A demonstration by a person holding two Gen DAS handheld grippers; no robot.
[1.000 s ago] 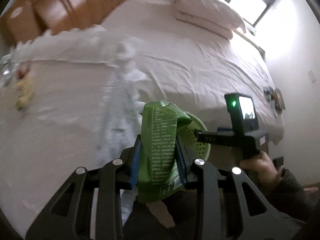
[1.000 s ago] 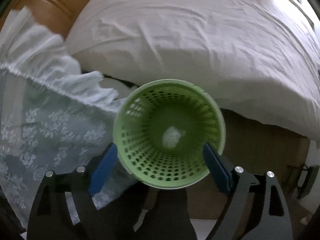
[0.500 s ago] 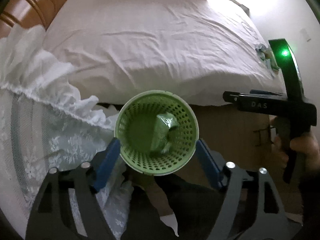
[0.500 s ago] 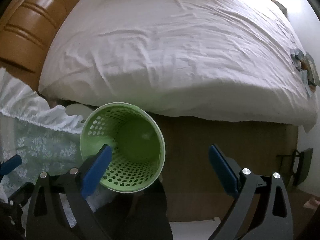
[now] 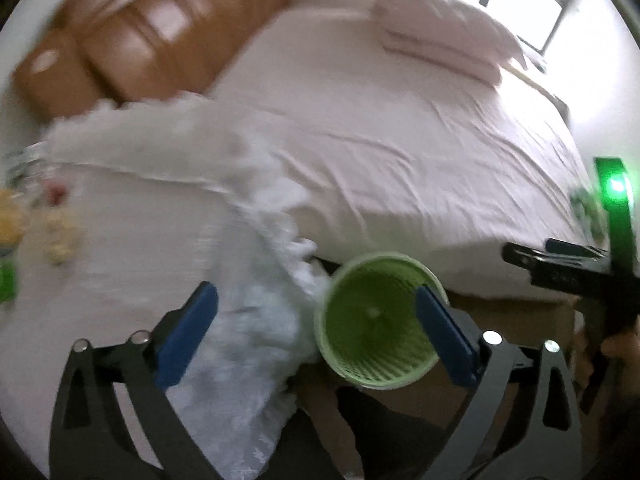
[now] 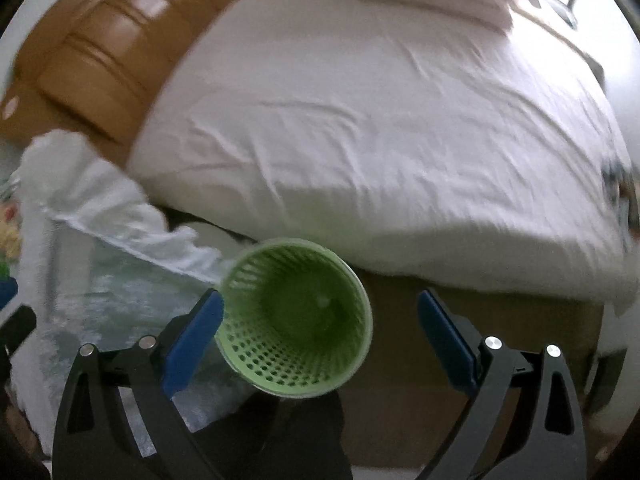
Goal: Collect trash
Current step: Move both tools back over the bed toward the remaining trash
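A green perforated trash basket (image 5: 378, 320) stands on the floor between the bed and a cloth-covered table; it also shows in the right wrist view (image 6: 296, 322). My left gripper (image 5: 316, 332) is open and empty above the basket's left side. My right gripper (image 6: 320, 340) is open and empty, with the basket by its left finger. The basket's contents are blurred. Small trash items (image 5: 60, 236) lie on the table at the far left. The right gripper's body (image 5: 580, 264) shows at the right of the left wrist view.
A white bed (image 5: 400, 152) with a folded duvet (image 5: 444, 40) and a brown headboard (image 5: 132, 48) fills the background. A white frilled lace tablecloth (image 5: 240, 340) hangs beside the basket. Some items (image 5: 584, 208) lie on the bed's far right edge.
One second ago my left gripper held a green snack bag; it dropped into the basket and the jaws opened. Both grippers have since tilted up and the views shifted.
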